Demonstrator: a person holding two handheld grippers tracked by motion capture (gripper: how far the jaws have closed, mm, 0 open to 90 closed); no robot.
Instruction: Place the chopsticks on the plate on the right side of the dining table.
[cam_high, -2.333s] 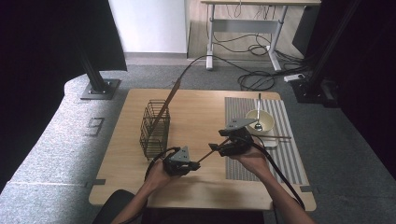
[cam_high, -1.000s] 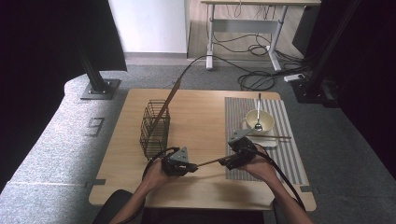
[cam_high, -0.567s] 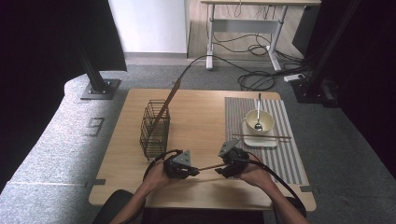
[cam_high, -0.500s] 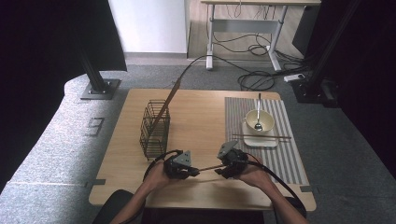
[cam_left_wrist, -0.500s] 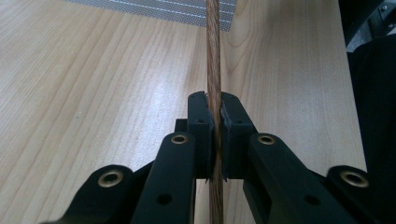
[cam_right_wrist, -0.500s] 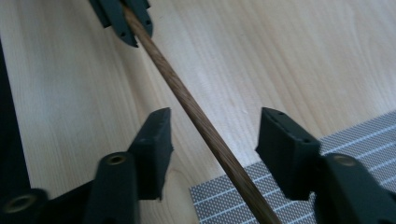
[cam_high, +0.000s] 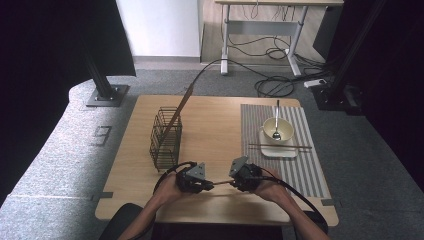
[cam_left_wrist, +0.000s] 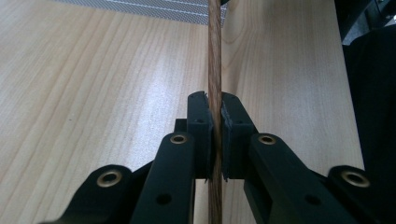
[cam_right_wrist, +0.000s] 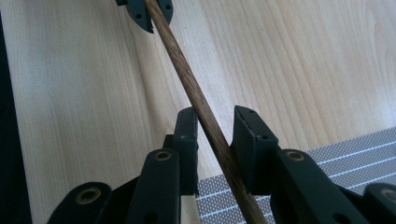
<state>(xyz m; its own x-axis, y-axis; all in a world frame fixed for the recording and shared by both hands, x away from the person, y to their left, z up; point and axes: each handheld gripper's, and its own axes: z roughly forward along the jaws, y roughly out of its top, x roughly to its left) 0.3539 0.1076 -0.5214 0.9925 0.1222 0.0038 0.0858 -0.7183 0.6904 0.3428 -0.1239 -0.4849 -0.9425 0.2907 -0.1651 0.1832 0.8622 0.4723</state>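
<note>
I have the chopstick (cam_left_wrist: 214, 70) pinched in my left gripper (cam_high: 192, 179). My right gripper (cam_high: 245, 175) has been closing around it — contact unclear. Wire basket (cam_high: 166, 137) behind-left, bowl (cam_high: 276, 129) well apart.

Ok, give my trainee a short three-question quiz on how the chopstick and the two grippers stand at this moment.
1. True or false: the left gripper is shut on the chopstick.
2. In the right gripper view, do both pads of the right gripper press the chopstick?
3. What lies in the bowl: A a spoon, B a fork?

Key: 1 true. 2 no; a gap shows on one side, though the jaws have just been closing around it. 3 A.
</note>
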